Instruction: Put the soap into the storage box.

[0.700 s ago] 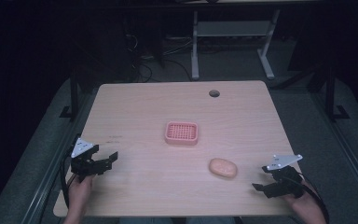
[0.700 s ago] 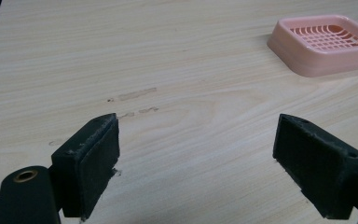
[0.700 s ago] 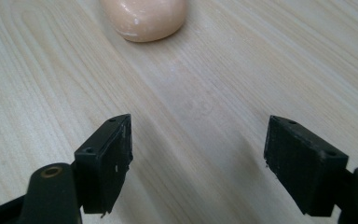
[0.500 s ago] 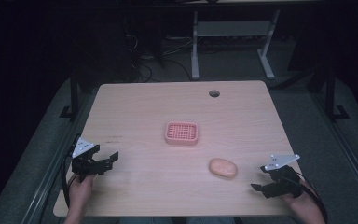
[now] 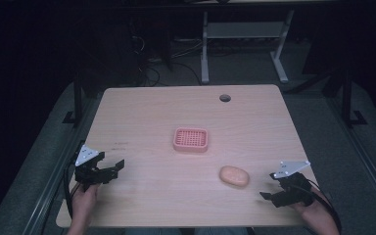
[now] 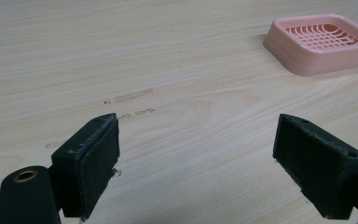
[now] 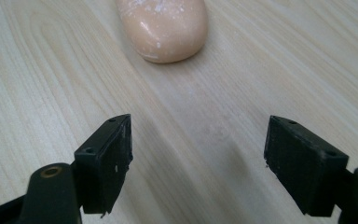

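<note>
A pink slotted soap dish (image 5: 191, 139) sits near the middle of the wooden table (image 5: 147, 107); the left gripper view has it at the upper right (image 6: 319, 43). A peach oval soap bar (image 5: 234, 176) lies to the dish's front right, and it appears just ahead of the jaws in the right gripper view (image 7: 163, 25). My left gripper (image 5: 113, 168) hovers at the table's front left, open and empty (image 6: 198, 156). At the front right my right gripper (image 5: 268, 192) is open too, nothing between its jaws (image 7: 198, 158), a short way right of the soap.
A round cable hole (image 5: 224, 98) lies near the table's far edge. Faint smudge marks (image 6: 130, 96) streak the wood ahead of the left gripper. Desk legs (image 5: 204, 46) and cables (image 5: 147, 73) stand on the dark floor beyond.
The right gripper has shifted slightly toward the near edge of the table. The left gripper, dish and soap stay where they were.
</note>
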Demonstrator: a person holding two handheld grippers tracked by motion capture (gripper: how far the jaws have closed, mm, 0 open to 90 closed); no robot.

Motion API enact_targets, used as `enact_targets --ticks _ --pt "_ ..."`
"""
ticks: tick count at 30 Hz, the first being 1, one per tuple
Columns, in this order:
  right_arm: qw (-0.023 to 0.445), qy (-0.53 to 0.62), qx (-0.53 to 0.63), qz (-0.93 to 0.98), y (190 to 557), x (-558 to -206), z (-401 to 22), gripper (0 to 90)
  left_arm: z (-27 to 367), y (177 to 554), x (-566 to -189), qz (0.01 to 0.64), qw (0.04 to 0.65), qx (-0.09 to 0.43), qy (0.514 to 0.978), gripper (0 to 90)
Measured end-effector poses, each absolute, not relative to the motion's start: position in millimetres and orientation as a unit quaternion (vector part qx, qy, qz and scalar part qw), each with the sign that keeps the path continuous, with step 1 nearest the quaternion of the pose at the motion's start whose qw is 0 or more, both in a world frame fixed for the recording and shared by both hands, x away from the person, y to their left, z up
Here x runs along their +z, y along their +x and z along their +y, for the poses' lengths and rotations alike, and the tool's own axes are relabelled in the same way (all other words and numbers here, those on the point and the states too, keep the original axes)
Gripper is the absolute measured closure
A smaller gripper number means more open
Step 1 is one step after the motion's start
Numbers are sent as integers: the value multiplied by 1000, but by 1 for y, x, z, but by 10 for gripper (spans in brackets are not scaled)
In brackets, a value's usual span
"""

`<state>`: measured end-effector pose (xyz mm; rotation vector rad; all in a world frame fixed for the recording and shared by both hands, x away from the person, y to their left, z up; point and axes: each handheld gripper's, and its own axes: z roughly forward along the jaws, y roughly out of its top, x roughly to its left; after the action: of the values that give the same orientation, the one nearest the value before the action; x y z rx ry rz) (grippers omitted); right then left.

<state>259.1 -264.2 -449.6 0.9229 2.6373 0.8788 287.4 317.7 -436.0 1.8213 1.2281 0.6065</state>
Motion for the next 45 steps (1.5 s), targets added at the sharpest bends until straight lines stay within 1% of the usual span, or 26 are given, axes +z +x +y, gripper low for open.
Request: enact_targets --ticks 13,23,45 --pt "102 288 281 910 266 -433 -246 229 319 287 -435 490 419 243 725 142" --pt "95 258 260 926 280 -421 -227 229 319 286 -435 491 421 244 723 143" --pt "80 212 237 945 303 -414 -192 229 320 286 -434 491 423 244 722 143"
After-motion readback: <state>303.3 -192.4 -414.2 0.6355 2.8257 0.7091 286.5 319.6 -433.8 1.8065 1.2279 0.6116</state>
